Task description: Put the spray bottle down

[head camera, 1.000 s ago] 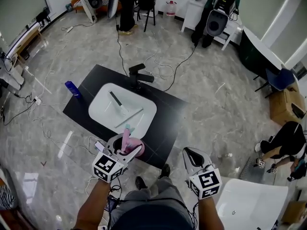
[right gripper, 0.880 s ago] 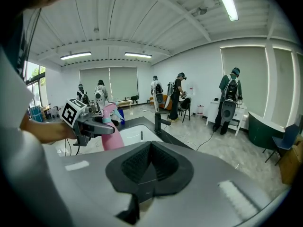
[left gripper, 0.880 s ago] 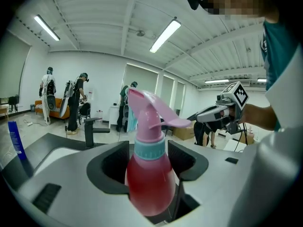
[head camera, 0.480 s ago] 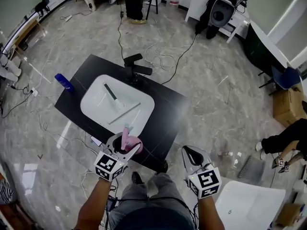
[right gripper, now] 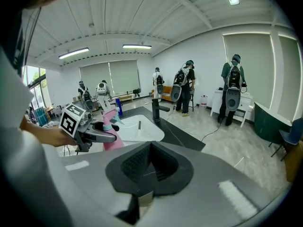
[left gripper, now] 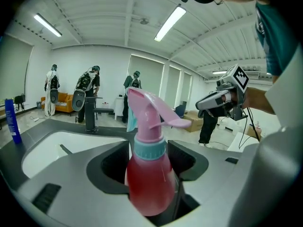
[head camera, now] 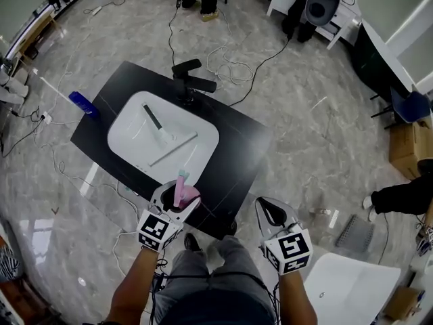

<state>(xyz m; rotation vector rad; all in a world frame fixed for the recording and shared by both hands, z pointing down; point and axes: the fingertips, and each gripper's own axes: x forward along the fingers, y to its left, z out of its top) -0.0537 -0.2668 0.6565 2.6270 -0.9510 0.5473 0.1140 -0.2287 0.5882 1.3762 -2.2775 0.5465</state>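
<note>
A pink spray bottle (head camera: 181, 189) with a teal collar stands upright between the jaws of my left gripper (head camera: 174, 205), which is shut on its body (left gripper: 150, 174). The bottle hangs over the near edge of a black counter (head camera: 237, 147), in front of the white sink (head camera: 128, 137). My right gripper (head camera: 270, 212) is off the counter's near right corner, apart from the bottle, its jaws shut on nothing (right gripper: 150, 162). From the right gripper view the bottle (right gripper: 110, 126) shows to the left.
A black faucet (head camera: 186, 80) stands behind the sink and a blue bottle (head camera: 82, 103) on the counter's left corner. A dark-handled brush lies in the basin. Cables run over the floor. A white table (head camera: 352, 286) is at lower right; people stand far back.
Both grippers have sunk lower and come a little nearer the counter's front edge. The bottle stays held in the left gripper.
</note>
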